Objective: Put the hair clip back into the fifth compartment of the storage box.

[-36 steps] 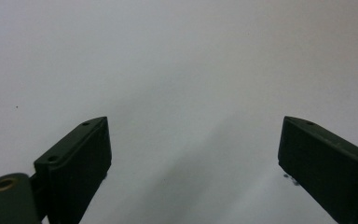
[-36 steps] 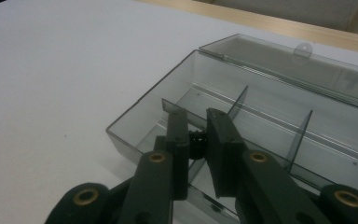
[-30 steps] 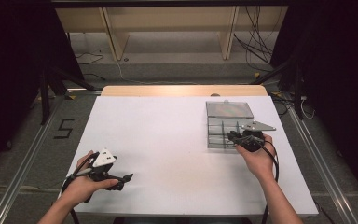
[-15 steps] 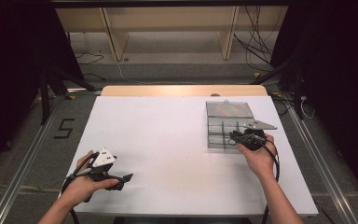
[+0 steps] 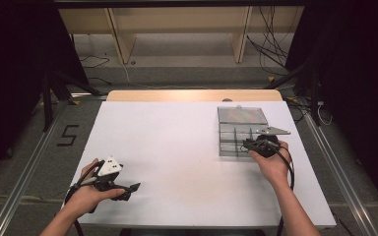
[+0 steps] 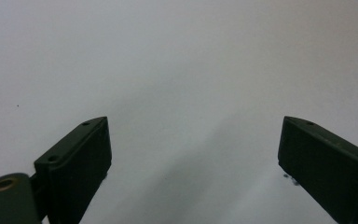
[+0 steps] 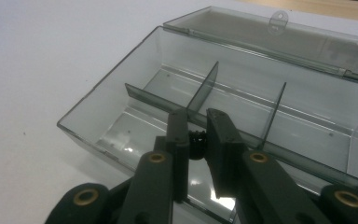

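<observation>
The small black part (image 7: 196, 140) pinched in the right gripper (image 7: 198, 135) is mostly hidden.

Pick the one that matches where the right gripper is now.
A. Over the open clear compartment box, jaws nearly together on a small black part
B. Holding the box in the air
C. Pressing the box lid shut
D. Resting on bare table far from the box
A: in the right gripper view the right gripper sits over the open compartment box, jaws close together on a small black part above the near compartments.
</observation>
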A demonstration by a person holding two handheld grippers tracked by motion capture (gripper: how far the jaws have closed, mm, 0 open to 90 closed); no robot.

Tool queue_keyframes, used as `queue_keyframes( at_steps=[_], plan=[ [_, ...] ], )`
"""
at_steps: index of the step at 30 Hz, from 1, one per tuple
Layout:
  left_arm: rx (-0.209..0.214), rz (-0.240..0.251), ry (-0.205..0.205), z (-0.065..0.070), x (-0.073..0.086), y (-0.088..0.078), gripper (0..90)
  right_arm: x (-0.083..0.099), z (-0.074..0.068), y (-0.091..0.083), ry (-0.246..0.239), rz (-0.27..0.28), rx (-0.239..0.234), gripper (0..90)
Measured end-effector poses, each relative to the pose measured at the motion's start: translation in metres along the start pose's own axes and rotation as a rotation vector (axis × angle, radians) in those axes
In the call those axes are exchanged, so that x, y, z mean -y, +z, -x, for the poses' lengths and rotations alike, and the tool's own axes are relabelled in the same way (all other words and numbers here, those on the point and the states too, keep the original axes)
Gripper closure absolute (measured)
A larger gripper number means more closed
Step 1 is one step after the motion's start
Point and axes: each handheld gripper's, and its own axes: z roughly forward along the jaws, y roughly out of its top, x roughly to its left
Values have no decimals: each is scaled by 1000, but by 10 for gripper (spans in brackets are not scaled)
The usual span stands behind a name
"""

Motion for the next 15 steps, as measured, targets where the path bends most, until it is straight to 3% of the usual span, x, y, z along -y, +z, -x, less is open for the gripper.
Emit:
queue_keyframes(
  at_steps=[15],
  plan=[
    [1,-2,4,0,0,1,91,0,2,11,10,-81,2,802]
  ],
)
